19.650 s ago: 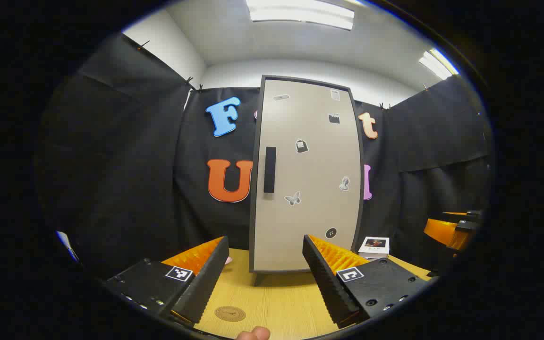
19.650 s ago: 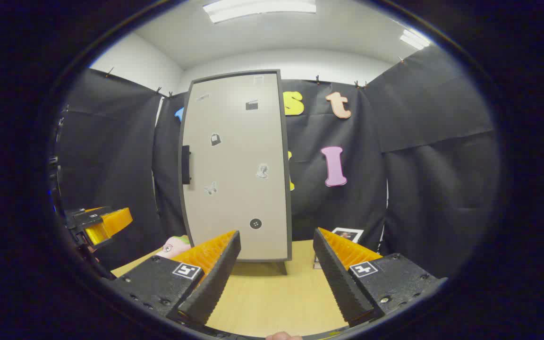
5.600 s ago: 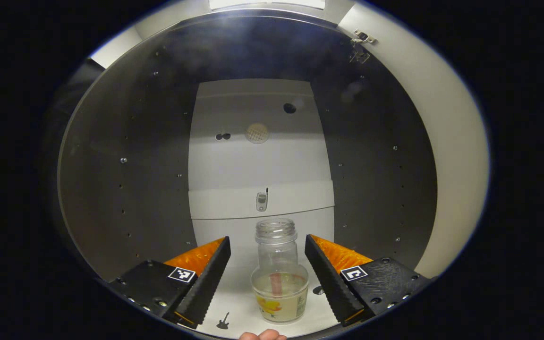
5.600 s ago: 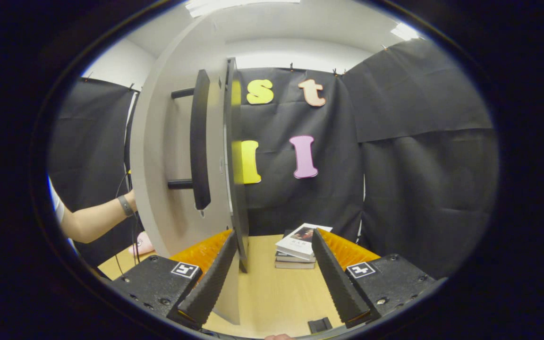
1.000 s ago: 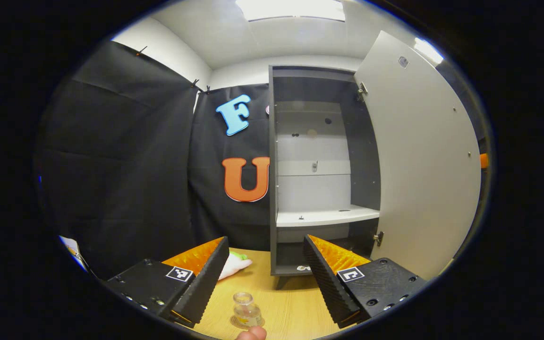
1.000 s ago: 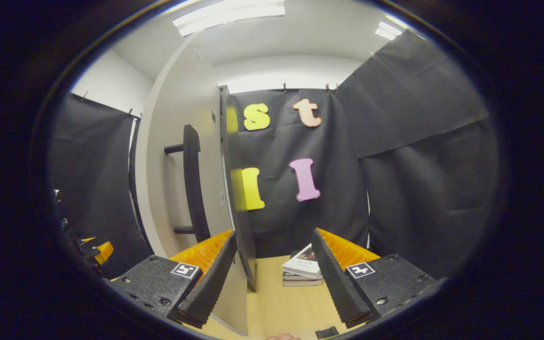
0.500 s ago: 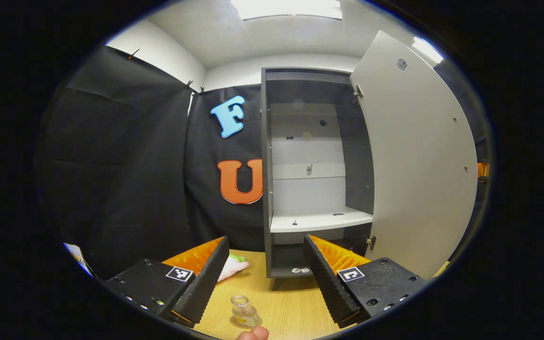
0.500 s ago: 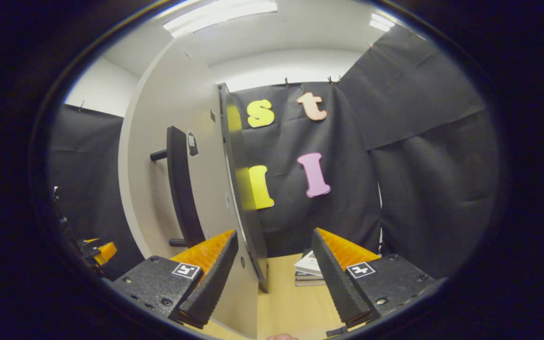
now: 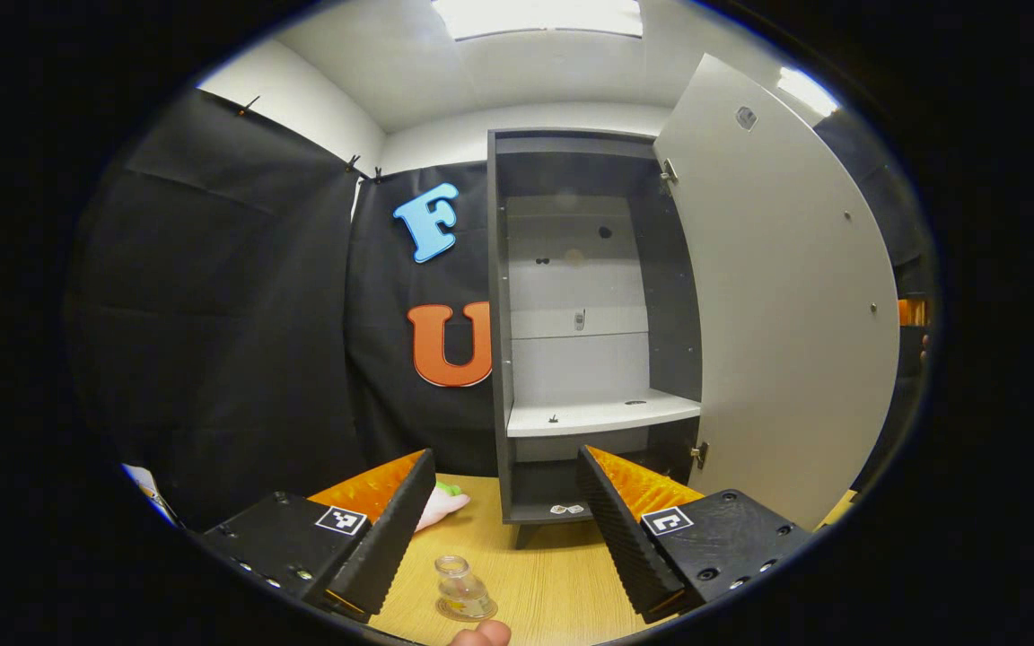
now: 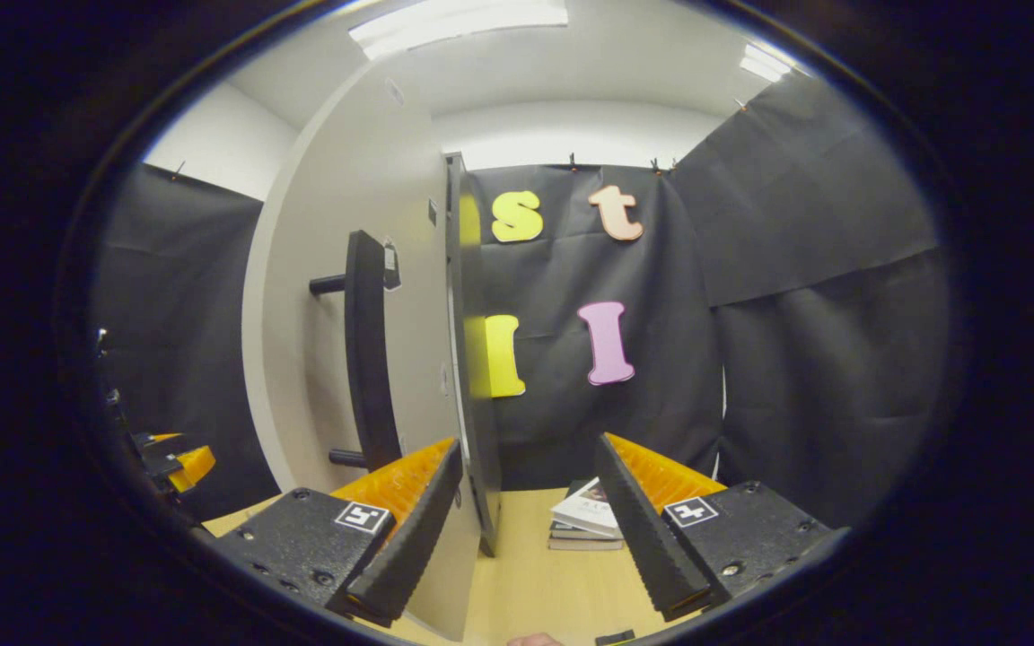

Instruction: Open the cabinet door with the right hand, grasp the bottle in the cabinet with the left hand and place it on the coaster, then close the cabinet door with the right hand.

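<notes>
so the small glass bottle (image 9: 461,588) already stands on the coaster (image 9: 465,613) near the table's (image 9: 562,583) front edge, the left gripper (image 9: 499,529) wide and empty, and only the open cabinet door (image 10: 346,296) remains for the wide, empty right gripper (image 10: 530,520).

Black cloth walls (image 9: 230,314), white ceiling with bright light panels (image 9: 539,16).

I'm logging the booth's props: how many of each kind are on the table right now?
Cabinet: 1
Bottle: 1
Coaster: 1
Plush toy: 1
Books, stacked: at least 2
Total: at least 6
</notes>
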Demonstrator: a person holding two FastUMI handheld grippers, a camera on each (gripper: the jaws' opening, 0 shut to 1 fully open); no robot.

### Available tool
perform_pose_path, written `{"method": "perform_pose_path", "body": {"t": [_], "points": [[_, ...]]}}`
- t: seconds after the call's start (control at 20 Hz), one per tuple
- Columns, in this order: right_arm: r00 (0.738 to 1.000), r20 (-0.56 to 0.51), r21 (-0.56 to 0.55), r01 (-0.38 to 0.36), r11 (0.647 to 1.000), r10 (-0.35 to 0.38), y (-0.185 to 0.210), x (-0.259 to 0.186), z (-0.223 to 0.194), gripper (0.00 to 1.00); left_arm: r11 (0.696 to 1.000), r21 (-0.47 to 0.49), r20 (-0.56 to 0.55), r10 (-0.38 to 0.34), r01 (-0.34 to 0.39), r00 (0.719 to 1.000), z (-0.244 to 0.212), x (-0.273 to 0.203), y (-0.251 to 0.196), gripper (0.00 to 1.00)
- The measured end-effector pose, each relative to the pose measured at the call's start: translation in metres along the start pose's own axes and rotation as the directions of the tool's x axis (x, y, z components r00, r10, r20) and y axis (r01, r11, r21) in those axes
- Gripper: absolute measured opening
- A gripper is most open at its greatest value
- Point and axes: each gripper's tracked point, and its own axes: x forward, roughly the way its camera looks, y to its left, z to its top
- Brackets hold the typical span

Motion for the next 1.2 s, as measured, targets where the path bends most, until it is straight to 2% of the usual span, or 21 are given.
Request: {"method": "perform_pose_path", "body": {"t": [0.2, 0.5, 0.55, 0.6, 1.1, 1.15, 1.2], "points": [[0.998, -0.013, 0.005, -0.062, 0.998, 0.062, 0.026, 0.001, -0.002, 0.96, 1.000, -0.002, 0.003, -0.001, 0.001, 1.000, 0.000, -0.002, 0.005, 0.95], [0.978, -0.021, 0.007, -0.207, 0.978, 0.207, 0.083, 0.012, -0.008, 0.96, 1.000, -0.001, 0.002, -0.004, 0.004, 1.000, -0.006, -0.004, 0.014, 0.95], [0.975, -0.020, 0.006, -0.222, 0.975, 0.222, 0.092, 0.014, -0.008, 0.96, 1.000, 0.000, 0.002, -0.003, 0.003, 1.000, -0.007, -0.004, 0.016, 0.95], [0.972, -0.017, 0.001, -0.236, 0.972, 0.236, 0.093, 0.029, -0.028, 0.96, 1.000, 0.000, 0.001, -0.001, 0.001, 1.000, -0.008, -0.004, 0.018, 0.95], [0.941, -0.002, -0.011, -0.338, 0.941, 0.338, 0.166, 0.062, -0.022, 0.96, 1.000, -0.004, 0.003, 0.005, -0.005, 1.000, -0.016, 0.002, 0.043, 0.95], [0.937, -0.004, -0.014, -0.350, 0.937, 0.350, 0.179, 0.058, -0.006, 0.96, 1.000, -0.009, 0.000, 0.002, -0.002, 1.000, -0.018, 0.003, 0.043, 0.95], [0.932, -0.012, -0.013, -0.362, 0.932, 0.362, 0.189, 0.064, -0.010, 0.96, 1.000, -0.015, -0.001, -0.001, 0.001, 1.000, -0.018, 0.003, 0.045, 0.95]]}}
